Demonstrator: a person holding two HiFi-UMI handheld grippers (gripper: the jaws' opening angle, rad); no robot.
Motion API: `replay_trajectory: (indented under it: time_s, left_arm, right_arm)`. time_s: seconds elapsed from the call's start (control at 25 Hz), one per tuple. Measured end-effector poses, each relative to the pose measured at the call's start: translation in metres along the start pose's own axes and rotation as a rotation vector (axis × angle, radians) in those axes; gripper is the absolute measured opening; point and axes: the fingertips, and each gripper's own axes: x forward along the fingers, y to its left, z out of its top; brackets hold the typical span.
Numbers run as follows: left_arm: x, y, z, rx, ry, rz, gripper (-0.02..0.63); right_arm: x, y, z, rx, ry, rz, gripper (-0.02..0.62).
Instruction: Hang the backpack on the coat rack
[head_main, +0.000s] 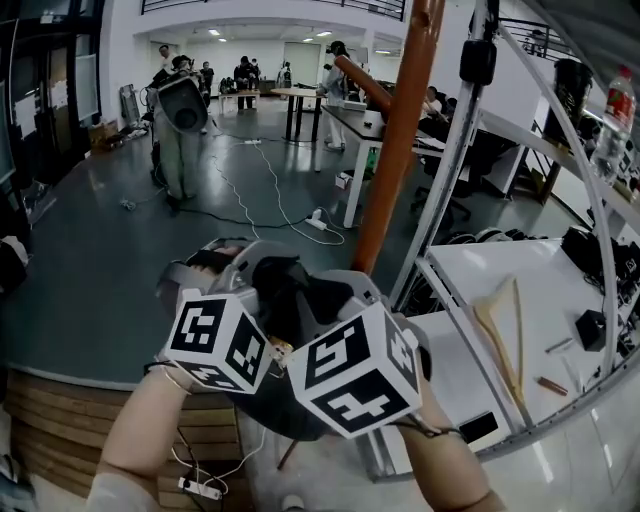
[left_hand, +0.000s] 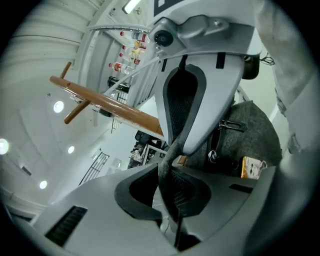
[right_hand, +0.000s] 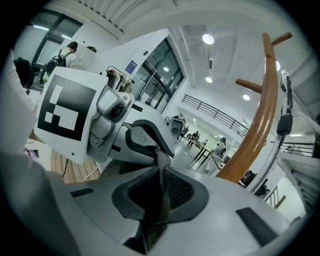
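In the head view my two grippers are held side by side, their marker cubes toward me, with the dark grey backpack (head_main: 268, 402) hanging under them. The brown wooden coat rack (head_main: 400, 130) rises just behind, its peg (head_main: 362, 84) slanting up to the left. My left gripper (head_main: 252, 275) (left_hand: 173, 176) is shut on a grey backpack strap (left_hand: 172, 152), with the felt bag (left_hand: 250, 135) to the right. My right gripper (head_main: 330, 292) (right_hand: 162, 189) is shut on the same strap (right_hand: 162, 159), jaw to jaw with the left one. The rack (right_hand: 260, 120) curves up at the right.
A white table (head_main: 470, 280) at the right holds a wooden hanger (head_main: 505, 335) and small items. A white metal frame (head_main: 450, 170) stands beside the rack, with a bottle (head_main: 615, 120) up high. A grey machine (head_main: 180, 130), floor cables (head_main: 270, 200) and people stand farther off. A wooden platform edge (head_main: 60, 420) lies below.
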Motion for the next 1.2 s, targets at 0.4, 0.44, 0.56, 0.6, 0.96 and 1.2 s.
replay_trajectory:
  time_s: [0.4, 0.44, 0.56, 0.6, 0.96, 1.2]
  left_arm:
    - [0.018, 0.0, -0.002, 0.083, -0.023, -0.128, 0.044]
    - [0.02, -0.001, -0.003, 0.099, -0.023, -0.153, 0.043]
    - [0.025, -0.004, -0.007, 0.133, -0.035, -0.25, 0.043]
    - [0.026, -0.005, -0.007, 0.142, -0.041, -0.268, 0.043]
    - [0.021, -0.006, -0.01, 0.178, -0.055, -0.252, 0.043]
    - [0.017, -0.007, -0.008, 0.176, -0.059, -0.23, 0.043]
  right_arm:
    - [0.011, -0.011, -0.008, 0.089, 0.062, 0.038, 0.046]
    - [0.013, -0.012, -0.009, 0.104, 0.072, 0.049, 0.046]
    - [0.019, -0.012, -0.011, 0.149, 0.103, 0.088, 0.044]
    - [0.02, -0.012, -0.012, 0.162, 0.106, 0.101, 0.044]
    - [0.021, -0.006, -0.005, 0.225, 0.06, 0.165, 0.044]
    - [0.017, -0.003, -0.006, 0.207, 0.054, 0.181, 0.044]
